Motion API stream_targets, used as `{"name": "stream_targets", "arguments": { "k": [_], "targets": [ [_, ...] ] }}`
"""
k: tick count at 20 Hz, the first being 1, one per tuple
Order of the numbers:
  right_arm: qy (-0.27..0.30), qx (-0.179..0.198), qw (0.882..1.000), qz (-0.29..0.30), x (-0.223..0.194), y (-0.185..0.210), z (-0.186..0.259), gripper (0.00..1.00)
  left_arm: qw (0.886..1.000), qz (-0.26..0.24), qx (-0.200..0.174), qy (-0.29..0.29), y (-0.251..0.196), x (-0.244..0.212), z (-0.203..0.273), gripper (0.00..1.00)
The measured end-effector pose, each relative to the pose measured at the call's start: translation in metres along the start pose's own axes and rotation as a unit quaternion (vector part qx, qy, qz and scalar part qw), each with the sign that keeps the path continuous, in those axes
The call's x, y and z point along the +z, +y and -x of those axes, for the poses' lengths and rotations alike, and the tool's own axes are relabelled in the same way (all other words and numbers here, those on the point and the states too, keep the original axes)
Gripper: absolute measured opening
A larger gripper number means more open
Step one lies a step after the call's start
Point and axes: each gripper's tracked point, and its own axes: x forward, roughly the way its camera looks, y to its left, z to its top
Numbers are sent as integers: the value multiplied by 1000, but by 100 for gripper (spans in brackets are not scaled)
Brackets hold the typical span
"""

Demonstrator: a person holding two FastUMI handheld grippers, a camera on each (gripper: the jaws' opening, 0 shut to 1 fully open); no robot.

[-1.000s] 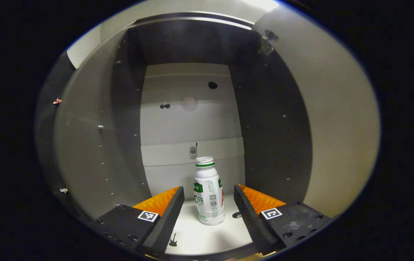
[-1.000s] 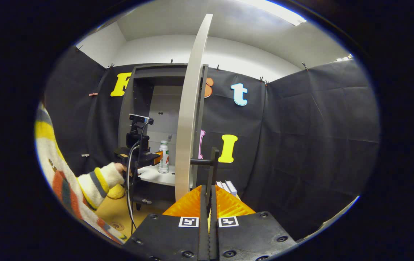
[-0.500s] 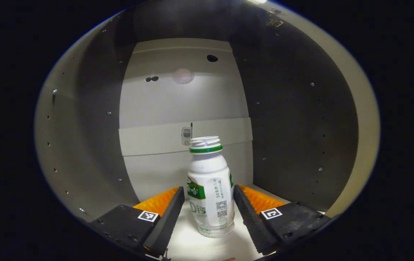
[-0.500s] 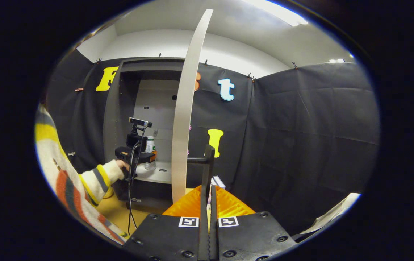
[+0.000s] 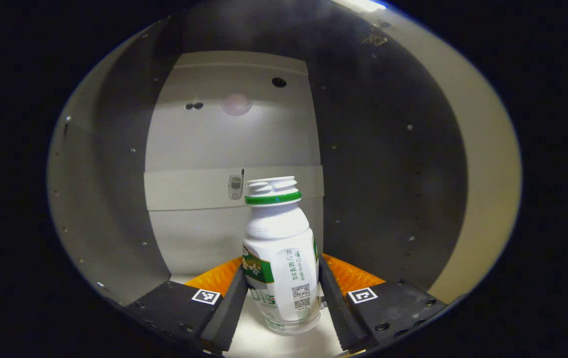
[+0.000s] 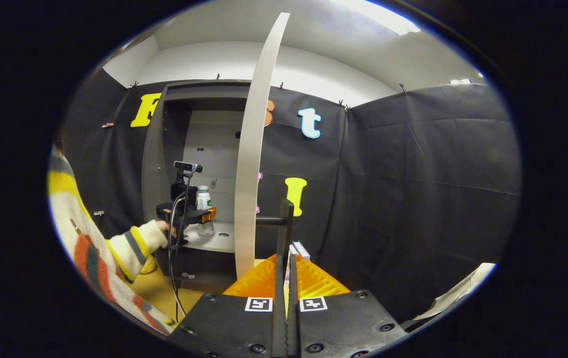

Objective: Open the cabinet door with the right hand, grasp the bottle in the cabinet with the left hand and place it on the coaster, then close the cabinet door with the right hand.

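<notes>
The bottle [image 5: 281,258] was observed upright on the pale shelf [image 5: 259,340] inside the cabinet [image 5: 234,144]. It was a white plastic bottle with rounded shoulders, a green neck ring, a ribbed uncapped mouth, a green-banded printed label and a clear base. The left gripper [image 5: 280,298] was found with its fingers to either side of the bottle's lower body, closed in against it; whether both pressed on it could not be told. The cabinet interior was noted as smooth grey panels with rows of small holes. In the right gripper view, the right gripper [image 6: 284,303] was seen with its fingers drawn together on the black bar handle [image 6: 284,226] of the open, pale, flat cabinet door [image 6: 253,149]. A striped knitted sleeve [image 6: 129,248] was recorded behind the left gripper [image 6: 199,215].
</notes>
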Motion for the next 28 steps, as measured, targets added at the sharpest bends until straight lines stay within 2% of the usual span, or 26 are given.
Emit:
{"name": "stream_targets", "arguments": {
  "k": [5,8,11,15,17,19,22,25,28],
  "targets": [
    [-2,64,998,0,-5,5,5,5,999,-10,7,-34,-12,44,80,79],
    [5,118,993,-15,-15,-8,21,5,998,-11,48,-43,-24,54,134,79],
    [14,174,984,-22,-26,-15,38,5,995,-12,96,-29,-38,42,190,78],
    [10,266,964,2,-34,3,64,5,986,-36,160,7,-50,12,267,79],
    [2,320,947,0,-31,23,83,5,978,-52,200,22,-46,-1,306,80],
    [-1,359,933,3,-33,43,96,5,973,-52,223,36,-42,-12,344,79],
    [-16,382,924,5,-30,68,101,5,966,-38,249,60,-26,-32,388,80],
    [-19,391,920,-14,-31,100,96,5,958,-34,273,75,-6,-55,420,80],
    [-33,366,930,-6,-35,124,71,5,951,-27,293,96,14,-89,442,80]
  ]
}}
